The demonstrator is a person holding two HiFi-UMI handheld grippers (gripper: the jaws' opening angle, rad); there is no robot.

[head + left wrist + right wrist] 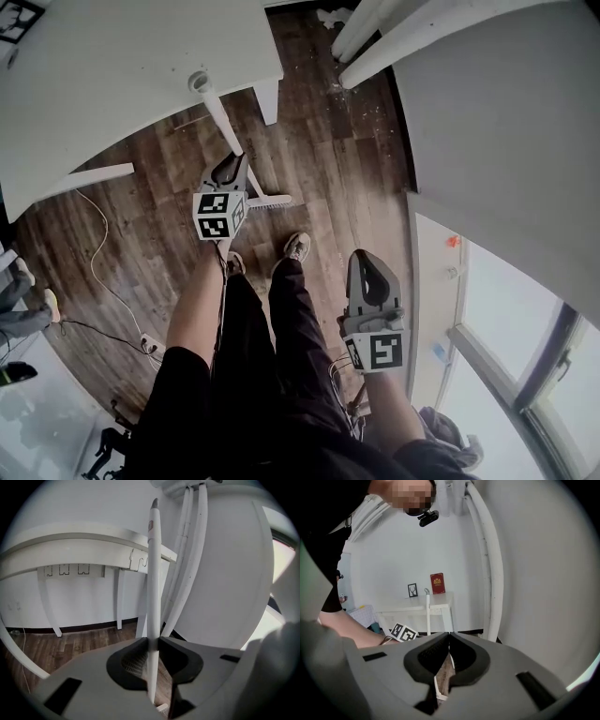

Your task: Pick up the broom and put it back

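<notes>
White broom handle (218,114) sits clamped in the left gripper (231,167), brush head (270,201) low near the person's shoes (298,247), while the right gripper (367,262) is closed on nothing, so the pickup looks done and the putting-back remains.

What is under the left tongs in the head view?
The broom's white toothed head sticks out, over wooden floor. The left tongs and their marker cube cover the rest of it.

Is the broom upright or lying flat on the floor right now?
Upright: the left gripper is shut on the broom handle, which rises straight above its jaws; the brush head is down by the floor.
</notes>
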